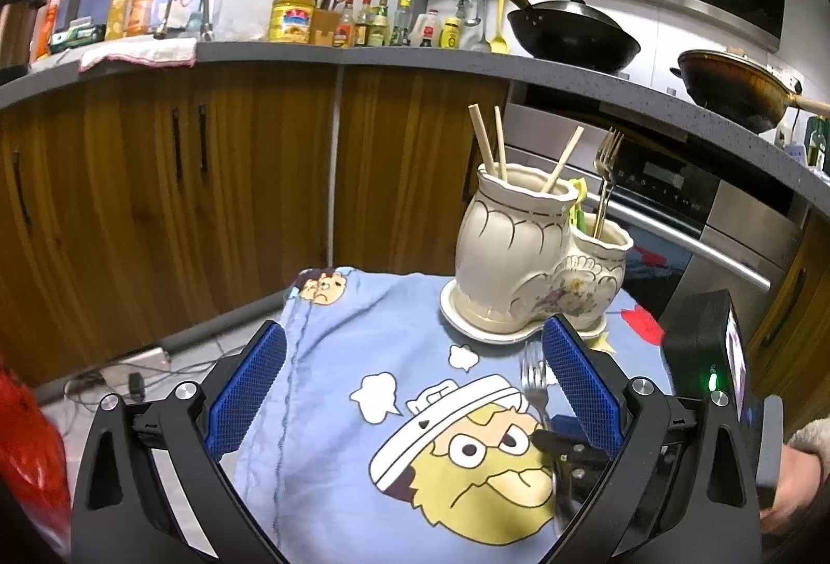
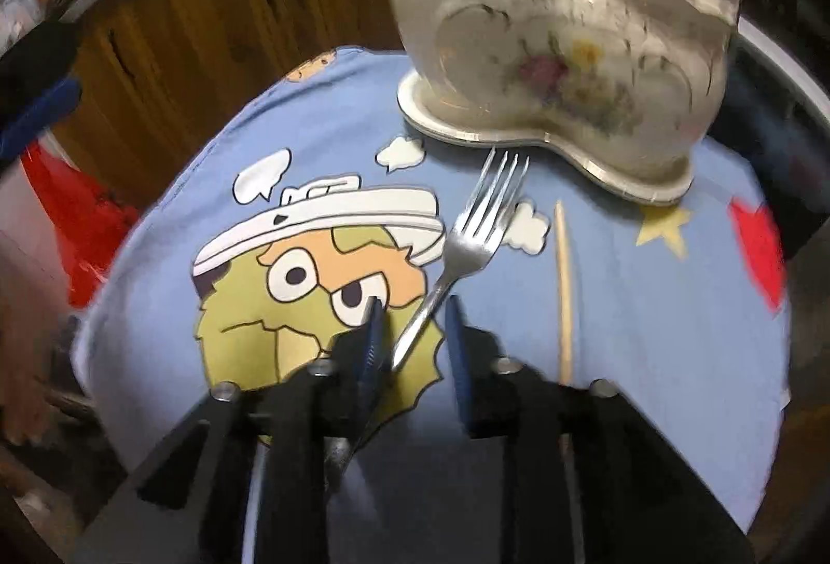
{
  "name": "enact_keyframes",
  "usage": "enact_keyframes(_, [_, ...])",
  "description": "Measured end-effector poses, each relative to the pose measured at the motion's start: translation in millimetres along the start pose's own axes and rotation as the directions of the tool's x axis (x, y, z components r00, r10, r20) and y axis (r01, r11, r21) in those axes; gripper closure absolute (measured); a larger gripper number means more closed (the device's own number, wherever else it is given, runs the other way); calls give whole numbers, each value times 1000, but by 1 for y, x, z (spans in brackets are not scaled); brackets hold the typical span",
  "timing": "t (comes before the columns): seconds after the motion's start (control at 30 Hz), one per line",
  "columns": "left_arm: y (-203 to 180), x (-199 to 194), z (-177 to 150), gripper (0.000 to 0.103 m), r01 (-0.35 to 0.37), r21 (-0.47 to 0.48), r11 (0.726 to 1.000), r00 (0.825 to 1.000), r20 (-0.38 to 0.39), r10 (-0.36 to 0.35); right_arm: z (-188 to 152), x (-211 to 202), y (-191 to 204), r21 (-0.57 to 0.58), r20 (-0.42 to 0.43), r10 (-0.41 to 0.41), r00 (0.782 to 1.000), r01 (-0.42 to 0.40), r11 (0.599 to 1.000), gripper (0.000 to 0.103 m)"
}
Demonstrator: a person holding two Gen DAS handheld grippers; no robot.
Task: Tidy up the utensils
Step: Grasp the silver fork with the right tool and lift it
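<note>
A cream ceramic double holder (image 1: 529,252) stands on the blue cartoon cloth (image 1: 363,346). Its tall pot holds three chopsticks (image 1: 487,143); its low pot holds a fork (image 1: 607,180). The holder also shows blurred in the right wrist view (image 2: 560,45). A silver fork (image 2: 467,247) lies on the cloth, its handle between the fingers of my right gripper (image 2: 415,330), which stand partly open around it. One chopstick (image 2: 563,294) lies to the fork's right. My left gripper (image 1: 415,387) is open and empty above the cloth; the fork (image 1: 534,382) shows by its right finger.
Wooden cabinets (image 1: 207,201) and a grey counter (image 1: 363,55) with bottles and a wok (image 1: 570,29) stand behind. An oven (image 1: 674,211) is at the right. A red bag (image 1: 26,439) is at the left, cables on the floor.
</note>
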State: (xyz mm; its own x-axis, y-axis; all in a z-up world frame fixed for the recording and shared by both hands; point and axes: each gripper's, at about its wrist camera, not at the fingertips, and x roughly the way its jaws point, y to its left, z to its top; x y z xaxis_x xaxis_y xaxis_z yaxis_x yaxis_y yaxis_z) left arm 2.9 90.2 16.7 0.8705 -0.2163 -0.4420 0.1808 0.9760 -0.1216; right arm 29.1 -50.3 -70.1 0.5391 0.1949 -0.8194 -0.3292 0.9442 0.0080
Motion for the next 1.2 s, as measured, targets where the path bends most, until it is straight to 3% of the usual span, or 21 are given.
enact_keyframes(0.2, [6,1,-2,5,5,-18,1000,1000,-1,-5,-9,-12,-13,4,-68,60,996,-60,998,96])
enact_keyframes(0.33, [4,4,-4,5,13,-22,1000,1000,-10,-13,-11,-15,-16,13,-94,62,994,-61,998,94])
enact_keyframes(0.5, [-4,5,-5,5,21,-4,1000,1000,-20,-21,-14,-15,-4,-59,-32,-1,999,-1,998,93])
enact_keyframes(0.67, [-11,5,-6,5,24,15,1000,999,-34,-23,-17,-20,-13,-31,-16,29,999,-30,999,98])
enact_keyframes(1.0, [-37,18,-12,5,52,53,997,996,-80,-47,-22,-78,-51,37,42,138,990,-140,989,98])
enact_keyframes(1.2, [-76,44,-25,5,110,88,990,980,-178,-93,-25,-104,-85,59,77,96,992,-101,993,98])
